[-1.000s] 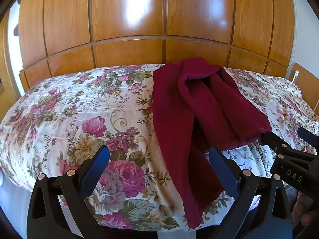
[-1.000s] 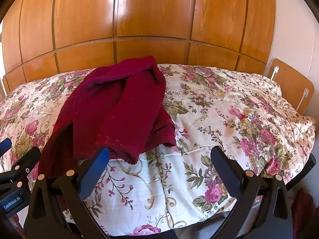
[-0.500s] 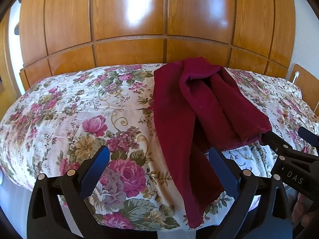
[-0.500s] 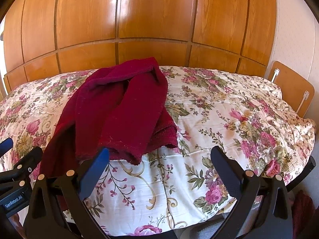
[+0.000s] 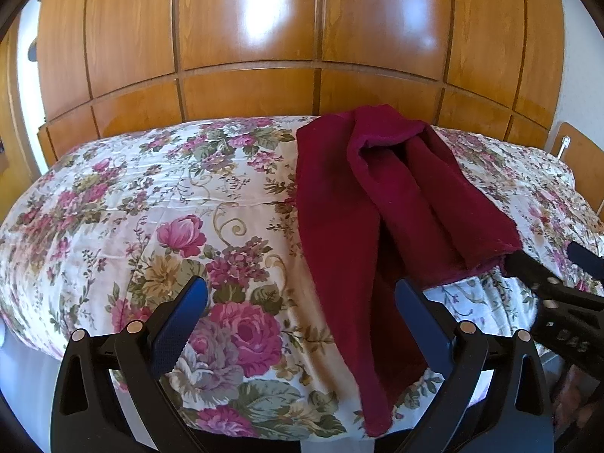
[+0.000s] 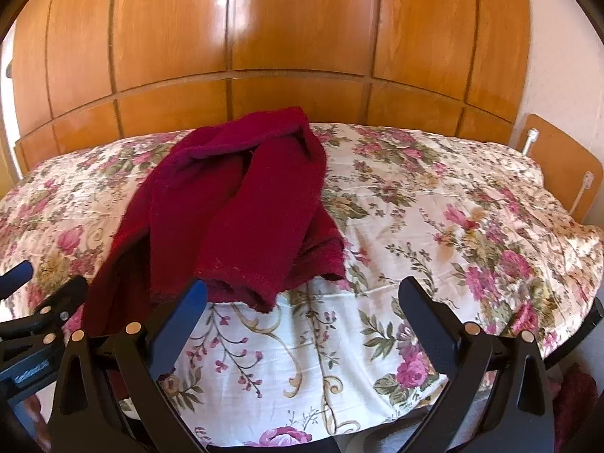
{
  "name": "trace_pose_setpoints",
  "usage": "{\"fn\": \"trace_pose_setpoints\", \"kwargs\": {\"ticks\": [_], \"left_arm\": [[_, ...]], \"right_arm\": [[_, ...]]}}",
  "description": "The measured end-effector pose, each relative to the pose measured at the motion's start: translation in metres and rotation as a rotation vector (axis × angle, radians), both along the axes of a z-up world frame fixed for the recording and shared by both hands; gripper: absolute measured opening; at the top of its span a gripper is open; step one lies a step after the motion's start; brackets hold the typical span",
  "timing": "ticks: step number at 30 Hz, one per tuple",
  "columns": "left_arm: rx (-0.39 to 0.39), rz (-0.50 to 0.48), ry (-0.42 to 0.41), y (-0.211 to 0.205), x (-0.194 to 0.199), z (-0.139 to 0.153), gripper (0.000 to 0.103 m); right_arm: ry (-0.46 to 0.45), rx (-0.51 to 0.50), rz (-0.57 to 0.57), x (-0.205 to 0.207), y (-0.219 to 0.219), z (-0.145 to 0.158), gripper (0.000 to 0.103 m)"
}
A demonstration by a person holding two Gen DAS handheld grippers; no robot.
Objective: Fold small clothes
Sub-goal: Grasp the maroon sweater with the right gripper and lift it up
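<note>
A dark red knitted garment [image 5: 377,219] lies crumpled in long folds on the flowered bedspread [image 5: 170,207]; one end hangs over the near bed edge. It also shows in the right wrist view [image 6: 241,211]. My left gripper [image 5: 302,298] is open and empty, held above the near bed edge, its right finger over the garment's hanging part. My right gripper [image 6: 302,298] is open and empty, just right of the garment's near edge. It appears in the left wrist view [image 5: 547,287] touching or close to the garment's right corner.
A wooden panelled wardrobe [image 5: 302,37] stands behind the bed. A wooden bedside panel [image 6: 558,166] with cables is at the right. The left gripper shows at the left edge of the right wrist view [image 6: 37,302].
Both views have shifted slightly; the garment sits a little higher and farther in the right wrist view. The garment itself has not moved. Both grippers stay open.
</note>
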State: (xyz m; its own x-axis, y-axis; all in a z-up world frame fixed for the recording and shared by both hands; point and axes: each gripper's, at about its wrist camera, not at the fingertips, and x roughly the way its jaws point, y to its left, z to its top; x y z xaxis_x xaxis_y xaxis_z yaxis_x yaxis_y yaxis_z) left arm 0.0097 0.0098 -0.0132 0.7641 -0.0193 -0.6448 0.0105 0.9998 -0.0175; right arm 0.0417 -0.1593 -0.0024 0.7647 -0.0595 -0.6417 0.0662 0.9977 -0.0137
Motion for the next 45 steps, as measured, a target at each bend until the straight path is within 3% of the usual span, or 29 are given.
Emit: {"fn": "trace_pose_setpoints", "kwargs": {"ticks": [5,9,13,20,22,24,26,30,36,39,45], "left_arm": [[-0.020,0.037,0.014,0.016,0.010,-0.002,0.099],[-0.010,0.054,0.018,0.026,0.015,-0.006,0.099],[-0.012,0.075,0.023,0.036,0.020,-0.009,0.099],[0.004,0.083,0.035,0.041,0.027,-0.014,0.099],[0.011,0.080,0.029,0.040,0.028,-0.014,0.099],[0.012,0.073,0.030,0.040,0.029,-0.014,0.099],[0.009,0.057,0.042,0.040,0.032,-0.016,0.099],[0.023,0.042,0.054,0.037,0.035,-0.021,0.099],[0.012,0.008,0.077,0.032,0.038,-0.026,0.099],[0.013,0.004,0.091,0.030,0.040,-0.028,0.099],[0.014,-0.017,0.118,0.029,0.044,-0.030,0.099]], "right_arm": [[-0.024,0.042,0.038,0.012,-0.002,0.016,0.099],[-0.024,0.095,0.116,0.041,0.009,0.029,0.085],[0.034,0.202,0.194,0.097,0.027,0.033,0.079],[0.196,0.231,0.263,0.199,0.071,0.000,0.079],[0.235,0.200,0.272,0.220,0.083,-0.012,0.061],[0.265,0.185,0.281,0.231,0.086,-0.021,0.023],[0.238,0.159,0.290,0.232,0.082,-0.016,0.012],[0.139,0.097,0.296,0.219,0.058,0.014,0.009],[-0.004,-0.171,0.171,0.203,-0.018,0.057,0.008],[-0.004,-0.286,0.027,0.211,-0.070,0.060,0.008],[0.070,-0.371,-0.250,0.245,-0.177,0.043,0.007]]}}
